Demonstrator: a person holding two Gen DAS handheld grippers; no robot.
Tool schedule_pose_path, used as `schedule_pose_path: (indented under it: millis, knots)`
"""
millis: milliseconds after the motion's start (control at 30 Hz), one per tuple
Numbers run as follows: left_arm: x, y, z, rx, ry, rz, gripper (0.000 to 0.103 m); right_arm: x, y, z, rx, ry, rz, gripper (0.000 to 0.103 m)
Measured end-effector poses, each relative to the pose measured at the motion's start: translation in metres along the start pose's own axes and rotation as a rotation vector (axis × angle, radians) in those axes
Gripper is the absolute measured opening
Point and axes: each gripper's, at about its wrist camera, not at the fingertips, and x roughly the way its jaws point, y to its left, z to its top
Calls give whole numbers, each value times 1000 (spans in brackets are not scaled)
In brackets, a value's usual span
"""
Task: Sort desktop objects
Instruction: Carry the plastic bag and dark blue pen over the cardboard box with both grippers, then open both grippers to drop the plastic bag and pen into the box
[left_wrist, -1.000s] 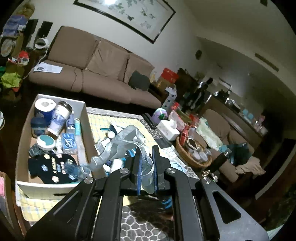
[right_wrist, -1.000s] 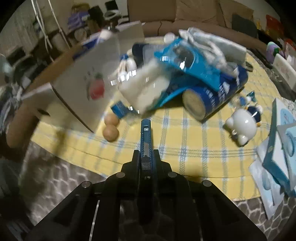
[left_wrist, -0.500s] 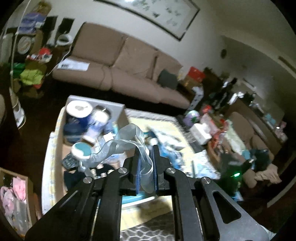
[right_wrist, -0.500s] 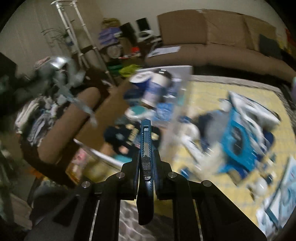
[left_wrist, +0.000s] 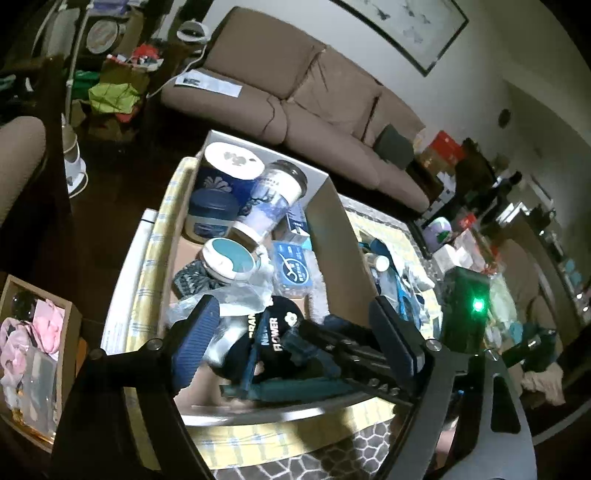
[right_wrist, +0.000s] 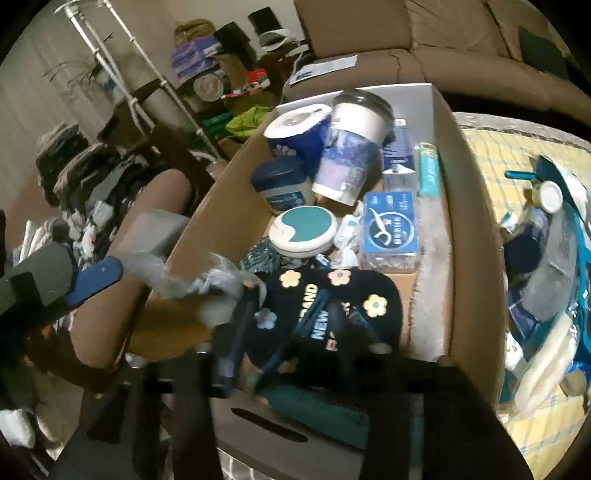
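A cardboard box (left_wrist: 334, 236) holds several sorted items: a paper cup (left_wrist: 273, 201), a round teal-lidded tin (left_wrist: 231, 260), a blue floss pack (left_wrist: 293, 273) and a dark cap with flowers (left_wrist: 273, 328). My left gripper (left_wrist: 295, 343) hangs open over the box's near end; the crumpled clear plastic bag (left_wrist: 236, 299) lies loose beside its left finger. My right gripper (right_wrist: 295, 332) is blurred over the same box (right_wrist: 469, 229), open, with a blue utility knife (right_wrist: 314, 406) dropping below it onto the cap (right_wrist: 332, 306).
A yellow checked cloth (right_wrist: 517, 147) to the box's right carries a blue package (right_wrist: 565, 258) and bottles. A brown sofa (left_wrist: 314, 96) stands behind. A small box (left_wrist: 29, 332) with pink items sits at the left.
Both grippers moved over the box and opened. The left let go of the plastic bag; the right let go of the blue knife.
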Motion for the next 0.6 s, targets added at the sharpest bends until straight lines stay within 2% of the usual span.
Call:
schedule_pose_path:
  millis: [167, 333, 400, 533, 600]
  knots:
    - [-11, -1, -2, -10, -19, -6, 90, -27, -11, -3, 0, -34, -7, 52]
    - [-18, -21, -10, 16, -19, -12, 102, -67, -23, -7, -16, -79, -45, 68]
    - [-18, -34, -15, 40, -12, -13, 103, -80, -28, -10, -22, -90, -67, 75]
    - [-15, -62, -24, 124, 8, 53, 103, -102, -44, -20, -13, -96, -120, 82]
    - [-16, -75, -29, 182, 7, 111, 103, -112, -50, -25, -1, -108, -136, 88]
